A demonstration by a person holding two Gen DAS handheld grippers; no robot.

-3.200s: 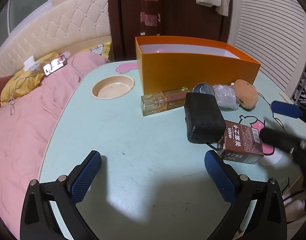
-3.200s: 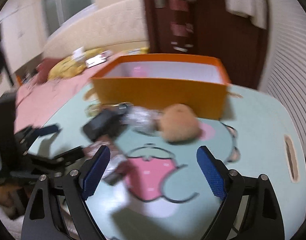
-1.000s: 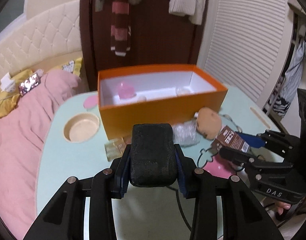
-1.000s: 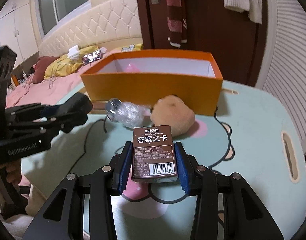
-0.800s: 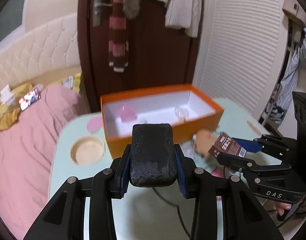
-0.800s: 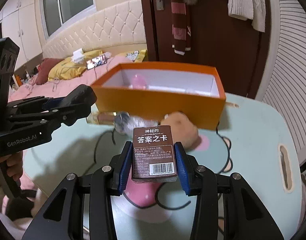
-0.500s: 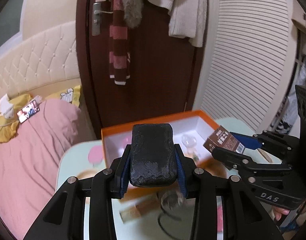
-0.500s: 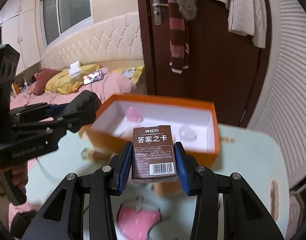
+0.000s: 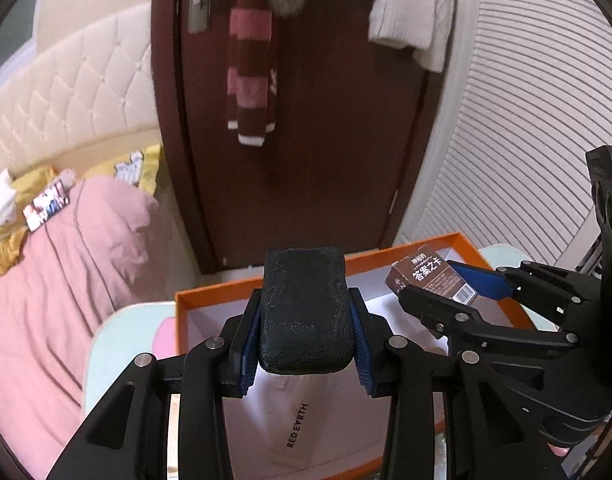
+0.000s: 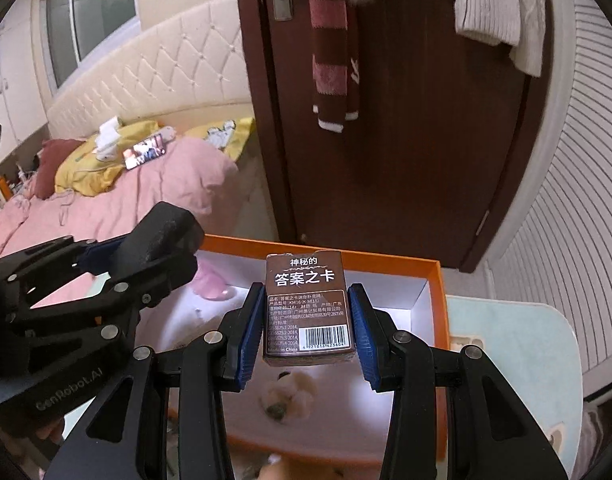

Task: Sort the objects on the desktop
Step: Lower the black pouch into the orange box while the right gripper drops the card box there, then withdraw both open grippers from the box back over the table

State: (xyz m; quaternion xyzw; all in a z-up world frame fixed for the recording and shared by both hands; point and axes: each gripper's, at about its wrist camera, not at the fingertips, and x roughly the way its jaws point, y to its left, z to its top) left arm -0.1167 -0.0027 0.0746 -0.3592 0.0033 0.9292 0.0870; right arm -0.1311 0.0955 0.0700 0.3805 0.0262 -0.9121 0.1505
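Note:
My left gripper (image 9: 304, 344) is shut on a black textured case (image 9: 305, 312), held above the left part of the open orange box (image 9: 181, 304). My right gripper (image 10: 308, 332) is shut on a brown card box (image 10: 308, 308) with white Chinese print and a barcode, held above the orange box (image 10: 440, 300). In the left wrist view the right gripper (image 9: 446, 280) holds the brown card box (image 9: 430, 276) over the box's right half. In the right wrist view the left gripper and black case (image 10: 158, 236) hang at the left. A pink item (image 10: 210, 282) lies inside the box.
A white sheet printed RED EARTH (image 9: 302, 420) lines the box floor. The light teal table (image 10: 518, 344) extends right of the box. A pink bed (image 9: 54, 264) lies left. A dark brown door (image 9: 306, 120) with a striped scarf stands behind the box.
Both grippers have risen and moved forward with their objects, from above the table to above the open orange box. The loose items on the table have dropped out of view.

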